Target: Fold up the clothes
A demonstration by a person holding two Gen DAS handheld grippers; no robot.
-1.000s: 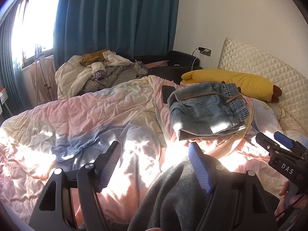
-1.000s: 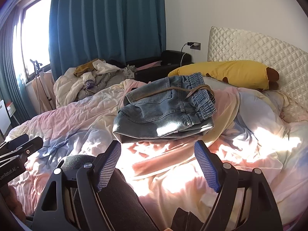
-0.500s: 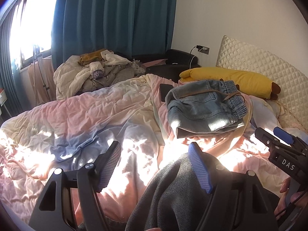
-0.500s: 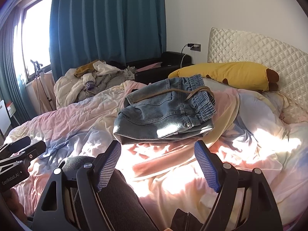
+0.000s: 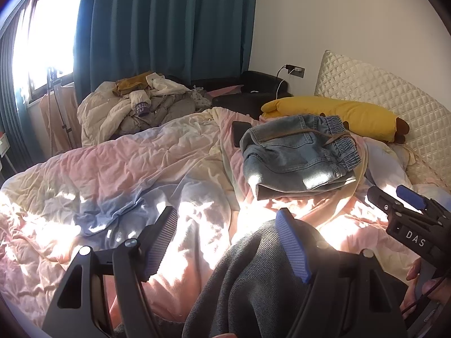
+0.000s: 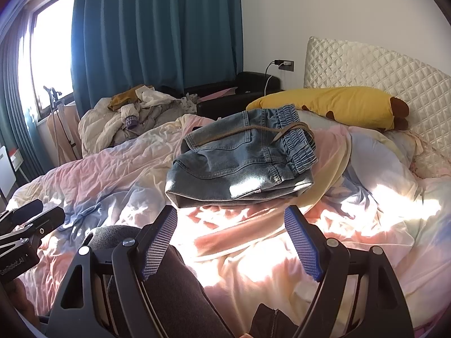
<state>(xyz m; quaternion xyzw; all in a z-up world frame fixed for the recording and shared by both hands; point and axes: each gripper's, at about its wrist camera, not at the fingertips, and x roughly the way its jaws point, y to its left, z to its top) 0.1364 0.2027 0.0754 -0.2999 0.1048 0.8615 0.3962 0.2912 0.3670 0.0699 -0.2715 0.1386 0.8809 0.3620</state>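
Observation:
A folded pair of light blue jeans point(image 5: 298, 157) point(image 6: 239, 163) with a brown belt lies on the pink and blue duvet point(image 5: 126, 169) point(image 6: 112, 174), ahead of both grippers. My left gripper point(image 5: 225, 239) is open low over the near part of the bed. A dark grey garment point(image 5: 253, 281) lies bunched under its right finger, and nothing is pinched between the pads. My right gripper point(image 6: 231, 242) is open just short of the jeans, with dark fabric point(image 6: 174, 295) below its left finger. Each gripper shows at the edge of the other's view.
A heap of unfolded clothes point(image 5: 135, 107) point(image 6: 132, 112) sits at the far left by the teal curtain point(image 5: 169, 28). A yellow banana pillow point(image 5: 332, 112) point(image 6: 332, 104) lies against the quilted headboard point(image 5: 380, 98). A black phone point(image 5: 239, 132) rests beside the jeans.

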